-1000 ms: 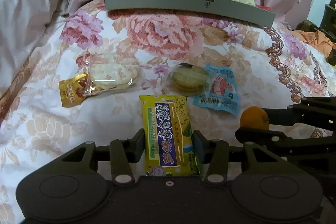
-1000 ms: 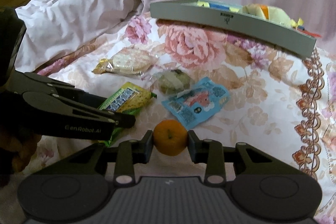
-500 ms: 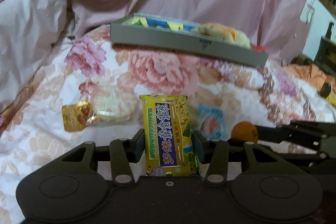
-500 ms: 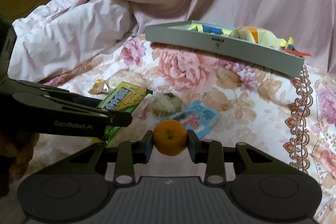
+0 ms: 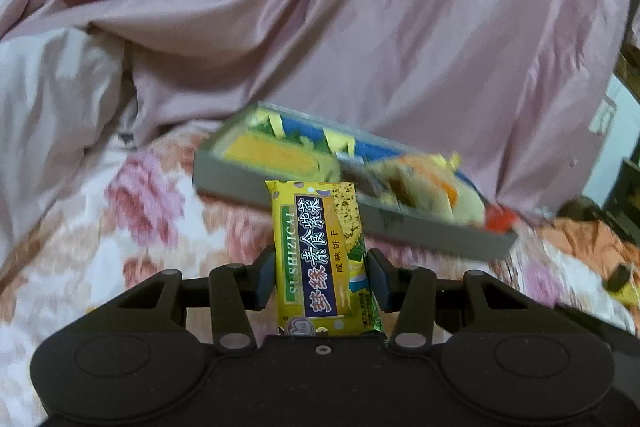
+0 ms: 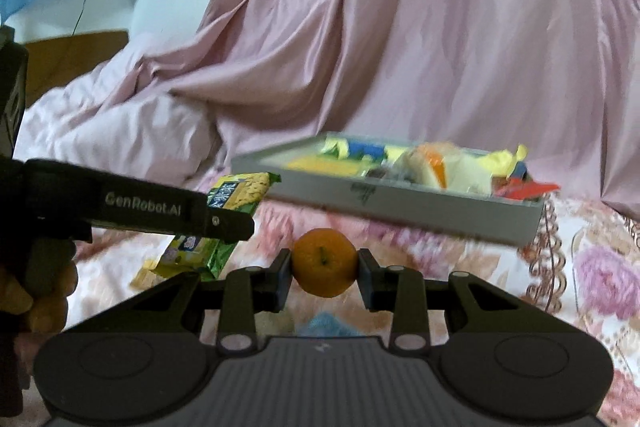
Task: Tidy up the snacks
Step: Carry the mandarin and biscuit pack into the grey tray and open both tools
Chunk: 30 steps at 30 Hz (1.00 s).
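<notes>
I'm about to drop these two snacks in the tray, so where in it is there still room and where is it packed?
The grey tray looks most open at its near left corner, beside the flat yellow packet. The middle and right end are piled with wrappers. Blur hides the rest.

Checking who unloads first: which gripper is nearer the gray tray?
Hard to call; the left looks slightly nearer. The left gripper, clamping the yellow cracker packet, and the right gripper, clamping the orange, both sit short of the gray tray.
</notes>
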Motion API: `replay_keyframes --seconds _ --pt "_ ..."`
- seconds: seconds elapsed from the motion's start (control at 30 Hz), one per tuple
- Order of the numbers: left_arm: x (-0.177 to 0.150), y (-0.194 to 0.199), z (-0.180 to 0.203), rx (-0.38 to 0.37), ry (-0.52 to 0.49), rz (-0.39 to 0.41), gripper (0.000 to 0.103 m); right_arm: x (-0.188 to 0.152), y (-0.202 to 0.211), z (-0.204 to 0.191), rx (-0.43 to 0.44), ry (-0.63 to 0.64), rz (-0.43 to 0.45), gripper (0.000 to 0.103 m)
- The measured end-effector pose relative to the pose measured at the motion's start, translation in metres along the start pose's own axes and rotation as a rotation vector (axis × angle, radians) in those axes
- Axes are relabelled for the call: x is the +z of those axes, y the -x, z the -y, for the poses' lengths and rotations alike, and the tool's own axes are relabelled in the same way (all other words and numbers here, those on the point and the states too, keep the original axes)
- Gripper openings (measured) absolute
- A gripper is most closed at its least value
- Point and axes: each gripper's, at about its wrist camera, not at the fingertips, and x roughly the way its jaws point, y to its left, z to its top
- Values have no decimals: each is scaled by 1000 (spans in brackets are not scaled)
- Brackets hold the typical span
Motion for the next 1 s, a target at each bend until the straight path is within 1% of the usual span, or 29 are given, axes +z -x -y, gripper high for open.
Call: replay_keyframes --seconds 0.13,0.33,0.6,0.77,1.0 --pt "24 -13 2 18 29 33 50 11 -9 11 -11 -15 44 38" --pt "54 -35 8 39 26 59 50 24 -18 18 -22 3 128 38" --pt "75 -67 16 58 36 60 50 39 -47 31 -60 11 194 38" --pt "83 -86 18 77 43 57 50 45 -64 38 -74 0 208 38" --pt "88 -112 19 85 70 36 50 49 -83 40 -82 17 189 38"
